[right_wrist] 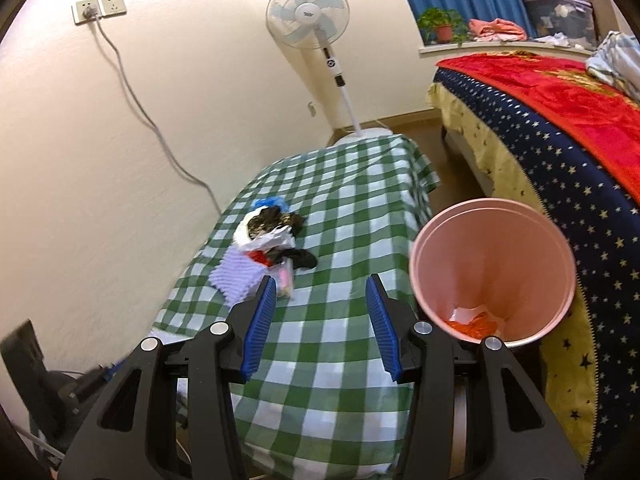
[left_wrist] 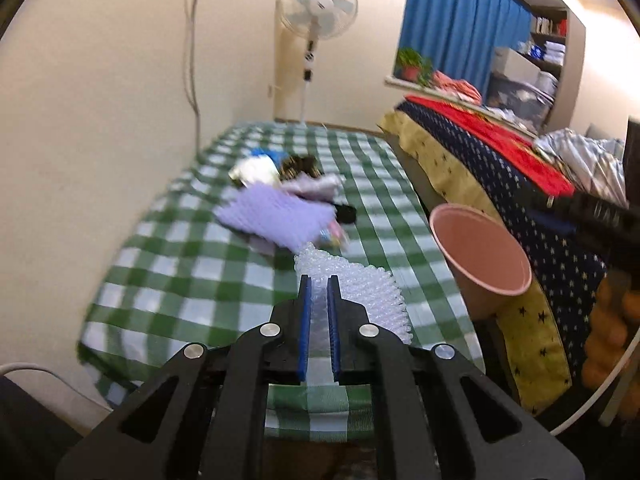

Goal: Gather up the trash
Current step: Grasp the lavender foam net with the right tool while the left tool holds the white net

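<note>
A sheet of bubble wrap (left_wrist: 352,288) was clamped by the left gripper (left_wrist: 319,280) above the table's (left_wrist: 180,280) near edge. The right gripper (right_wrist: 322,280) was empty, jaws apart. Some orange scraps (right_wrist: 476,326) already lay in the pink bin (right_wrist: 492,264); a litter pile (right_wrist: 272,248) remained mid-table.

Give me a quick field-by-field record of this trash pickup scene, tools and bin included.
left tool: shut on bubble wrap
right tool: open, nothing between its pads
bin: pink, beside the table, orange scraps at the bottom
trash pile: on the green checked cloth, including a purple piece
background: fan, bed
</note>
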A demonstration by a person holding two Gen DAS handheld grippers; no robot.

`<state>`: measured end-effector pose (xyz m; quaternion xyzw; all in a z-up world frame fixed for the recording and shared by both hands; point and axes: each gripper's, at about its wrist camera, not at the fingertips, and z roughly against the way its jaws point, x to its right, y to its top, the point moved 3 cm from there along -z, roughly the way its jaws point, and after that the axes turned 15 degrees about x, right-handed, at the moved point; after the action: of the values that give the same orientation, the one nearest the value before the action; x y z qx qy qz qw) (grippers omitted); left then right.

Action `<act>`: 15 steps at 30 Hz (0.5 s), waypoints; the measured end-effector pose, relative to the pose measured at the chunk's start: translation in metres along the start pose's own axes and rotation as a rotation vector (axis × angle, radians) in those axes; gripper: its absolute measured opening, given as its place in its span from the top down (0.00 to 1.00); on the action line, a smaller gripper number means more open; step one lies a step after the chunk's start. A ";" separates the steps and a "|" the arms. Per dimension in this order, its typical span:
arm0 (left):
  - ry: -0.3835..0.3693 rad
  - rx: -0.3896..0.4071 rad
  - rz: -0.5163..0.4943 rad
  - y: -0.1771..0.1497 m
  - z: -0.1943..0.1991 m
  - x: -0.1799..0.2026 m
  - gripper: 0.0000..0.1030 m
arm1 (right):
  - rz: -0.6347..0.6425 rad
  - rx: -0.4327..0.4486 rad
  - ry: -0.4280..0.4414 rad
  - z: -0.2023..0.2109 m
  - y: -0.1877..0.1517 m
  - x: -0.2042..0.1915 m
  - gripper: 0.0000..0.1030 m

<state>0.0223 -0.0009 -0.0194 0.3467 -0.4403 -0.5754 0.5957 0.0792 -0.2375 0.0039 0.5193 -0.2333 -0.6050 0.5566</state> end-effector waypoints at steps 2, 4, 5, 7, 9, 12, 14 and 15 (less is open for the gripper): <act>0.015 0.014 0.015 0.006 0.007 -0.003 0.92 | 0.004 -0.003 0.015 -0.001 -0.003 -0.005 0.54; 0.030 0.026 0.027 0.010 0.012 -0.004 0.92 | 0.005 -0.008 0.030 -0.003 -0.006 -0.008 0.54; 0.038 0.031 0.029 0.011 0.013 -0.004 0.92 | 0.005 -0.013 0.039 -0.005 -0.008 -0.010 0.54; 0.048 0.036 0.024 0.011 0.012 -0.002 0.92 | 0.002 -0.020 0.055 -0.008 -0.011 -0.013 0.54; 0.053 0.041 0.016 0.010 0.008 -0.001 0.92 | -0.005 -0.025 0.072 -0.012 -0.014 -0.015 0.54; 0.076 0.049 -0.005 0.001 -0.003 -0.002 0.92 | -0.007 -0.029 0.101 -0.018 -0.019 -0.020 0.55; 0.092 0.036 0.021 -0.004 -0.011 -0.008 0.92 | 0.003 -0.029 0.114 -0.023 -0.021 -0.025 0.55; 0.101 0.031 0.046 -0.004 -0.017 -0.012 0.92 | 0.007 -0.029 0.119 -0.026 -0.022 -0.027 0.56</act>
<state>0.0368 0.0089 -0.0308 0.3742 -0.4264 -0.5365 0.6248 0.0884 -0.1995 -0.0145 0.5453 -0.1930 -0.5744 0.5792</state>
